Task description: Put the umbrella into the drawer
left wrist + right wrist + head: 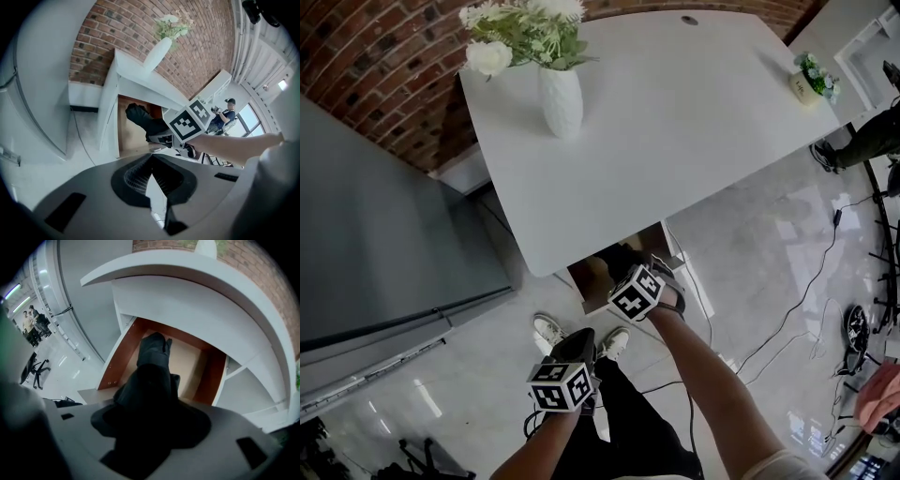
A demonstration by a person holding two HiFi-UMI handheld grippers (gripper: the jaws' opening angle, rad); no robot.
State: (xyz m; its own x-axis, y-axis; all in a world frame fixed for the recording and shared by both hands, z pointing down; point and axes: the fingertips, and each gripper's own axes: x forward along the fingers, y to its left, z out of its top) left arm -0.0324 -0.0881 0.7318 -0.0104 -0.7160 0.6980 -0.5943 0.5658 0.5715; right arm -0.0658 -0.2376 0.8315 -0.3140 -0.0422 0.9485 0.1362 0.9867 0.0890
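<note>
A black folded umbrella point(152, 366) sticks out from my right gripper point(150, 414), which is shut on it. Its far end reaches over the brown inside of the open drawer point(194, 364) under the white table. In the head view the drawer point(592, 274) shows just below the table's front edge, with the right gripper point(639, 286) at its mouth and the dark umbrella point(619, 259) partly hidden by it. My left gripper point(570, 361) hangs lower and nearer to me, away from the drawer. Its jaws point(152, 161) are shut with nothing between them. From there the umbrella point(140, 117) shows inside the drawer point(129, 138).
On the white table point(694, 122) stand a white vase of flowers point(562, 101) and a small potted plant point(812, 81). A grey cabinet point(375, 244) stands to the left. Cables run over the floor at the right. The person's shoes point(548, 330) are below the drawer.
</note>
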